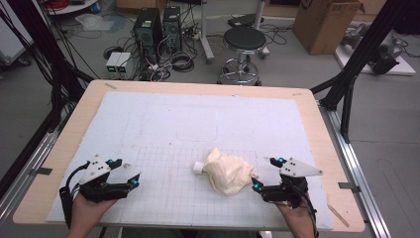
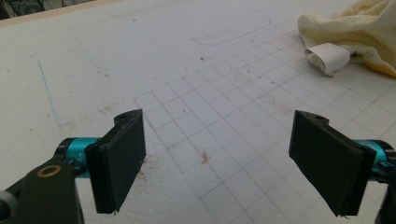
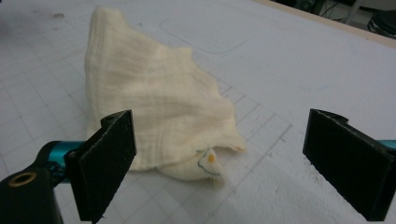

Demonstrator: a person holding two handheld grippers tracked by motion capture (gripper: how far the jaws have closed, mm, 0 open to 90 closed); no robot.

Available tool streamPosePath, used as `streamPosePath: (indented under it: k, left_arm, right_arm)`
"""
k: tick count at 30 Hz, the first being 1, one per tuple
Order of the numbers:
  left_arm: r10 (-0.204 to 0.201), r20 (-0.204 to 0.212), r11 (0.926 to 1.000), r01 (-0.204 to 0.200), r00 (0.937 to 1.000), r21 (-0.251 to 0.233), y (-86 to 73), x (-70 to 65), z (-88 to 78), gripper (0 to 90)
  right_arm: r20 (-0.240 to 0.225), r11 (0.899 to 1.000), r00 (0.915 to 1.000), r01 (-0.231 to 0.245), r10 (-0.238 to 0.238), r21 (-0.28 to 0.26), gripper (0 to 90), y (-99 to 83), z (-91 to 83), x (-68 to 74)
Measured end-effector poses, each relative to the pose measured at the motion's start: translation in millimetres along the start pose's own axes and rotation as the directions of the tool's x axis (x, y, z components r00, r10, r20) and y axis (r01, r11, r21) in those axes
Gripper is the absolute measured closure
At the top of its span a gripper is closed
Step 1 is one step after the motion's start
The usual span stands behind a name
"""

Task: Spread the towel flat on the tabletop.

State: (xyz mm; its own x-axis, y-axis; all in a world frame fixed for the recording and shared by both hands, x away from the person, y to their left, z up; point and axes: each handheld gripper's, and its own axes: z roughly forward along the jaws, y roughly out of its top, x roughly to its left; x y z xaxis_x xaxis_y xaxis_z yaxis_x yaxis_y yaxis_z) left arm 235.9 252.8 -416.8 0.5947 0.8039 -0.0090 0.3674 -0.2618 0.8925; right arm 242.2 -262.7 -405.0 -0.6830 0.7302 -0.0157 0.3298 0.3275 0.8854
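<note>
Your right gripper (image 1: 256, 174) rests near the front right corner of the worktop (image 1: 69, 144), its fingers (image 3: 105, 161) wide apart and holding nothing. The crumpled cream cloth (image 1: 228, 171) lies in a heap near the front edge, at the middle, just beside that gripper, with its white label (image 1: 198, 167) on the far side. Your left gripper (image 1: 130, 172) waits near the front left corner, also fully open and empty, well apart from the cloth. You seem to be at the approach step; next, I think, you should bring the right fingers over the nearest cloth corner (image 3: 212, 163) and close them.
</note>
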Motion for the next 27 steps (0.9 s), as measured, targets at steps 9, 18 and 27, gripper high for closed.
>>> streamPosePath:
  k: [9,18,27]
  left_arm:
    - [0.000,-0.004,1.0000,0.000,1.0000,0.002,-0.5,1.5,-1.0,19.2]
    - [-0.004,-0.009,1.0000,0.004,1.0000,0.003,-0.8,1.9,-1.1,19.1]
    - [-0.002,-0.010,1.0000,0.002,0.9999,0.004,-0.6,1.4,-0.8,19.1]
  right_arm:
    - [-0.076,1.000,0.9968,0.024,-0.025,-0.016,9.0,29.6,15.6,4.2]
    - [-0.131,0.998,0.9900,0.048,-0.051,-0.028,9.1,47.9,33.5,16.4]
    - [-0.202,0.995,0.9759,0.091,-0.083,0.031,22.3,46.0,59.2,32.3]
